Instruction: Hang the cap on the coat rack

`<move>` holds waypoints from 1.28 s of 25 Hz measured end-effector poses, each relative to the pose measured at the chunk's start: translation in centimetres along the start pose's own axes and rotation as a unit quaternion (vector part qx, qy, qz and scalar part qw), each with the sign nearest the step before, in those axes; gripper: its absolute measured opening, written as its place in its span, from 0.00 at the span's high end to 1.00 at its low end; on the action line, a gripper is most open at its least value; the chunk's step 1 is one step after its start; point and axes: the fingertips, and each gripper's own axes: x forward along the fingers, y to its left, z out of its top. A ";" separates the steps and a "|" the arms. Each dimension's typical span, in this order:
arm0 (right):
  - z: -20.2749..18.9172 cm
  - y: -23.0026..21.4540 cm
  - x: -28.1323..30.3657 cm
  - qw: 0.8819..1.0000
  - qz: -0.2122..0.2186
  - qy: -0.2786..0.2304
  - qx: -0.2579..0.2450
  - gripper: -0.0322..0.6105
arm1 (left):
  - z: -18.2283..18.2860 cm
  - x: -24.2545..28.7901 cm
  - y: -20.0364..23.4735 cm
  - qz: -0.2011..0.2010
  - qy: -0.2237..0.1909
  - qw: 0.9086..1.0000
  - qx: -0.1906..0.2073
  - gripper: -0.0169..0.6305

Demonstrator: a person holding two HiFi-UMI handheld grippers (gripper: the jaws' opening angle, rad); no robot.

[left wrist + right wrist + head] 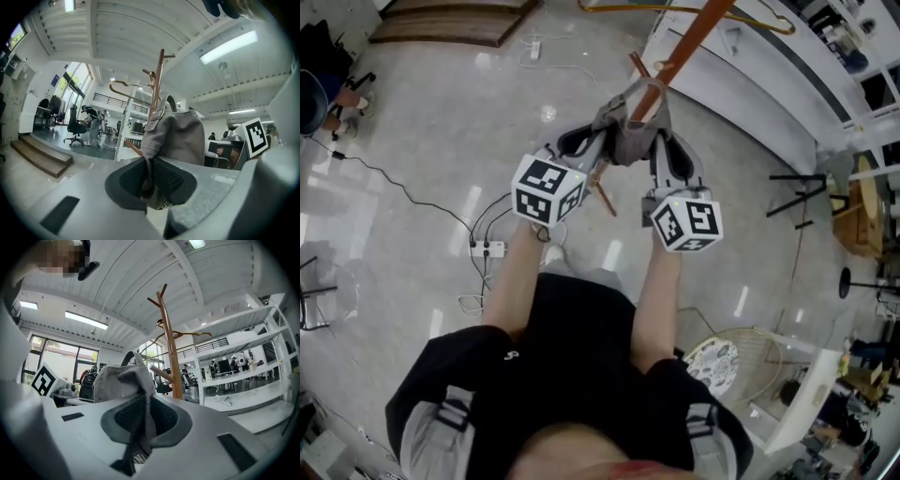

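At twelve o'clock, close by the coat rack [695,37], the cap [634,142] sits pinched by its fabric in the left gripper [150,174] at nine and the right gripper [144,416] at three.

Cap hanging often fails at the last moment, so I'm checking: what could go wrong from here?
1. The left gripper and right gripper each pinch only a thin fold of the cap; it may slip out.
2. The cap is close by the coat rack pole, and the nearest peg is short and slanted; the fabric could miss it and drop on release.
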 end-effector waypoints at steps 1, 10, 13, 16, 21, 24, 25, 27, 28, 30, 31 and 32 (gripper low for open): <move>0.3 -0.7 0.1 1.000 -0.005 0.002 0.005 0.91 | 0.1 0.7 -0.1 -0.007 -0.001 1.000 -0.002 0.92; 1.0 -3.9 3.3 0.999 -0.037 0.013 -0.003 0.91 | 0.9 5.7 1.7 -0.032 0.004 0.999 -0.012 0.92; 0.2 -5.4 3.8 0.999 -0.045 0.021 -0.006 0.91 | 0.4 7.6 2.4 -0.039 0.011 0.999 -0.018 0.92; -0.5 -7.7 4.3 0.998 -0.059 0.034 -0.002 0.91 | -0.4 10.1 2.1 -0.049 0.028 0.998 -0.024 0.92; -1.6 -9.7 5.0 0.996 -0.068 0.055 0.001 0.91 | -1.2 13.0 2.4 -0.053 0.053 0.997 -0.028 0.92; -2.6 -10.6 5.3 0.995 -0.068 0.070 0.003 0.91 | -2.1 14.4 2.9 -0.050 0.065 0.996 -0.036 0.92; -3.0 -10.8 5.4 0.995 -0.066 0.075 0.004 0.91 | -2.6 14.8 3.1 -0.049 0.070 0.996 -0.040 0.92; -3.9 -11.1 5.7 0.994 -0.064 0.085 0.006 0.91 | -3.5 15.4 3.5 -0.045 0.081 0.995 -0.047 0.92; -4.4 -11.1 5.8 0.994 -0.062 0.090 0.008 0.91 | -4.0 15.6 3.7 -0.042 0.087 0.994 -0.048 0.92; -5.1 -11.1 6.1 0.994 -0.056 0.094 0.013 0.91 | -4.6 15.9 3.9 -0.038 0.099 0.994 -0.038 0.92; -5.3 -11.0 6.2 0.994 -0.054 0.094 0.015 0.91 | -4.8 16.0 3.9 -0.036 0.103 0.994 -0.031 0.91; -5.4 -11.0 6.2 0.994 -0.053 0.094 0.015 0.91 | -4.8 16.1 3.8 -0.032 0.106 0.994 -0.022 0.91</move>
